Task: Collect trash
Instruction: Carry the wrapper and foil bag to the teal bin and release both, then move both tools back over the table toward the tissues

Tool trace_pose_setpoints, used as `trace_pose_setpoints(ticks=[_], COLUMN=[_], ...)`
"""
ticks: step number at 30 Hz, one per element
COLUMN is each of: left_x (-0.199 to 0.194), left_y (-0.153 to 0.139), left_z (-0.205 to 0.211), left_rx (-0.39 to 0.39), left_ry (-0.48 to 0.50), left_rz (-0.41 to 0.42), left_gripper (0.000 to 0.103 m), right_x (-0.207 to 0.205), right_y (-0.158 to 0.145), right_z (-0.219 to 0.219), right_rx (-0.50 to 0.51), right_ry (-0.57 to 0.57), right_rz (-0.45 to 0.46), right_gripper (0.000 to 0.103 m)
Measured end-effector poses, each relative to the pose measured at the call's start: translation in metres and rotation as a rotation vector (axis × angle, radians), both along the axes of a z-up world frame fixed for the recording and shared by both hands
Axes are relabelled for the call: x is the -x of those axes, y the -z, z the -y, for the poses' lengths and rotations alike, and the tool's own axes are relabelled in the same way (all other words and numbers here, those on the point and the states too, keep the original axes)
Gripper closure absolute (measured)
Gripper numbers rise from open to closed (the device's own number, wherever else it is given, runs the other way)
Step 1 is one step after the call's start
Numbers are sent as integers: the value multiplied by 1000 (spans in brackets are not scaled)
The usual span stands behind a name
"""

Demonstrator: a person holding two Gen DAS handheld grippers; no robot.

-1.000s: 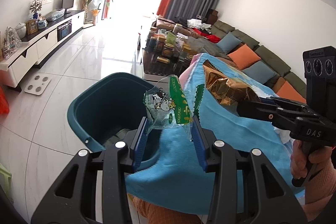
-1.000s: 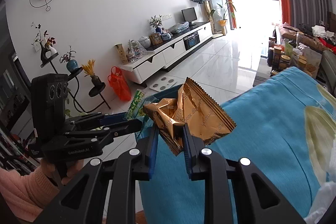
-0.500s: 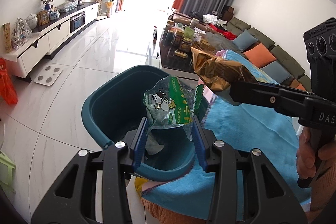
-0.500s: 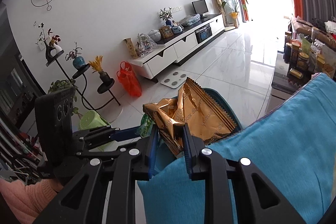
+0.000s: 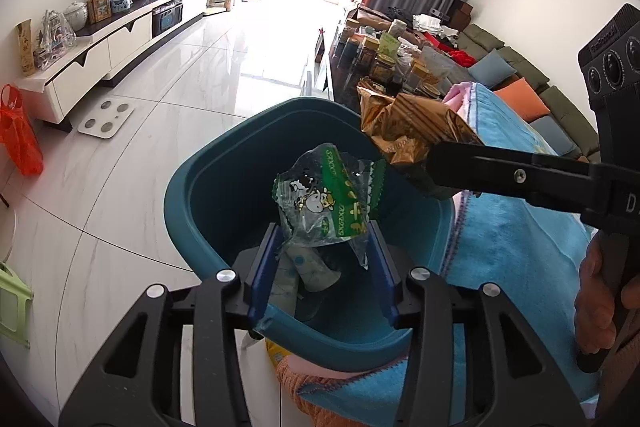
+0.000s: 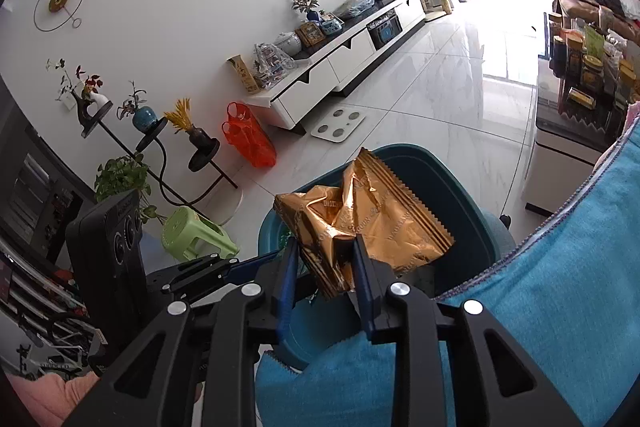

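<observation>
A teal bin [image 5: 192, 187] stands on the floor beside a blue cloth [image 5: 520, 227]. My left gripper [image 5: 322, 259] hangs over the bin's mouth. Its jaws are opening, and the pads still touch a clear green wrapper with a cow picture [image 5: 328, 203]. From the right, my right gripper [image 6: 325, 259] reaches over the bin's [image 6: 440, 171] rim. Its jaws are opening too. A crumpled gold wrapper [image 6: 372, 219] sits between them, with a dark gap beside the right pad. The gold wrapper [image 5: 412, 131] also shows in the left wrist view. White paper trash [image 5: 308, 271] lies inside the bin.
A low table crowded with jars [image 5: 392, 59] stands behind the bin, a sofa beyond it. A white scale [image 5: 106, 115] and an orange bag [image 5: 20, 143] lie on the tiled floor by the TV cabinet [image 5: 120, 39]. A green stool [image 6: 196, 239] is at the left.
Both grippers have travelled off the blue cloth and down over the teal bin, carrying their wrappers. The right gripper's jaws stand visibly wider apart than before.
</observation>
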State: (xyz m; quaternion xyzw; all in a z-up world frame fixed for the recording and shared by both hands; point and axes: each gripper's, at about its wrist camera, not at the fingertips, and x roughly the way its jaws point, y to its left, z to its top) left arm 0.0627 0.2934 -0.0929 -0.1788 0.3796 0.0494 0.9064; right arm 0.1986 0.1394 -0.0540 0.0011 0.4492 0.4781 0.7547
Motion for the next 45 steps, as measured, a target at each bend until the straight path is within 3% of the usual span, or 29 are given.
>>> trace_pose_setpoints(ticks=[2, 5, 14, 23, 34, 45], left_x=[-1, -5, 1, 20, 42, 28], left_y=[2, 4, 2, -28, -71, -67], left_z=[-1, -1, -3, 13, 88, 202], left_rx=[0, -4, -10, -53, -88, -62], left_ry=[-10, -20, -57, -28, 209, 525], left_rz=[1, -5, 9, 103, 262, 261], left_gripper=[54, 54, 52, 44, 32, 29], right_x=[-4, -8, -7, 12, 62, 99], right_y=[2, 6, 6, -11, -37, -51], right_z=[-1, 2, 10, 40, 131, 252], right_rx=[1, -1, -13, -44, -73, -60], right_ry=[10, 40, 67, 70, 157, 427], right_rz=[-15, -33, -32, 25, 168, 263], right_gripper=[70, 60, 60, 60, 60, 59])
